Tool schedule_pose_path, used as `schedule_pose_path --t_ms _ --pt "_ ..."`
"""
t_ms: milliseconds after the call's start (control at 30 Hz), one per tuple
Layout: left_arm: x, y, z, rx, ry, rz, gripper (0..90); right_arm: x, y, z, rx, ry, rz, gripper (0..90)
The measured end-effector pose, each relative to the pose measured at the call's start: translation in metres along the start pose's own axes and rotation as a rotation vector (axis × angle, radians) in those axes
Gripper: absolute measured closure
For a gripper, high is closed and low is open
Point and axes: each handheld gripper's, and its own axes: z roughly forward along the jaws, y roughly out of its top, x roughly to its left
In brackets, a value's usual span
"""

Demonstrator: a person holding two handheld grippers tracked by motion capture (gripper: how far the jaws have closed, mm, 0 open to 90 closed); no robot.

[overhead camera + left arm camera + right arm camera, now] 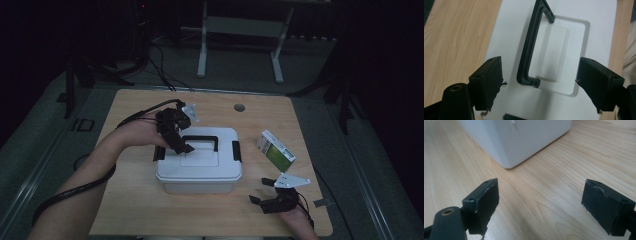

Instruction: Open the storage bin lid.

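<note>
Left gripper [181,145] hovers over the lid of the white box [199,167], jaws spread wide, nothing between them. In the left gripper view the black handle [529,50] sits between the two fingers [487,82], lying nearly flat against the lid recess, and no pad touches it. Looks like a reach for the handle or one of the side latches; can't tell which.

Box sits mid-table [150,210]. Latch [236,151] at 3 o'clock on the box, a second one at 9 o'clock, partly hidden under the left hand.

Right gripper [265,192] rests low at 4 o'clock from the box, jaws apart and empty, pointed at the box's near corner [509,162] per the right gripper view. Green-and-white carton [276,151] stands tilted at 2–3 o'clock from the box, near it but apart.

Risks from here, my read:
- Handle lies close to the lid, little room beneath. Closing from above could pinch the lid edge or slide off the bar.
- If the latches are locked, lifting by the handle raises the whole box, not the lid. Nothing is bracing the body.
- The box could skate toward 3 o'clock if pushed sideways and knock the tilted carton over.
- The left cable [75,192] trails near the 8 o'clock corner and could drag.
</note>
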Motion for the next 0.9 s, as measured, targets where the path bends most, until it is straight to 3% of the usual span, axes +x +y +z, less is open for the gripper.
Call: schedule_pose_path --t_ms 133,167,267,300,633,667,767,900 --pt "0.005 0.011 0.003 0.038 0.002 0.017 24.0 0.001 0.0 0.0 0.0 0.008 0.001 14.2" --pt "0.005 0.014 0.004 0.045 0.014 0.036 27.5 0.001 0.0 0.0 0.002 0.009 0.0 14.2" --pt "0.005 0.016 0.005 0.044 0.0 0.047 31.6 0.001 0.0 0.001 0.004 0.011 -0.003 14.2" --pt "0.006 0.025 0.01 0.099 -0.005 0.074 35.3 0.001 -0.001 0.001 0.01 0.013 -0.004 14.3" --pt "0.008 0.044 0.024 0.229 -0.022 0.119 53.8 0.0 -0.002 0.0 0.02 0.012 -0.01 15.3" --pt "0.006 0.047 0.027 0.272 -0.029 0.144 55.5 0.0 -0.002 0.0 0.018 0.011 -0.01 15.3" --pt "0.005 0.052 0.03 0.298 -0.039 0.161 58.3 0.0 -0.001 0.0 0.015 0.013 -0.01 15.3" --pt "0.004 0.058 0.033 0.297 -0.04 0.17 63.8 0.0 -0.001 0.0 0.019 0.018 -0.011 15.4"
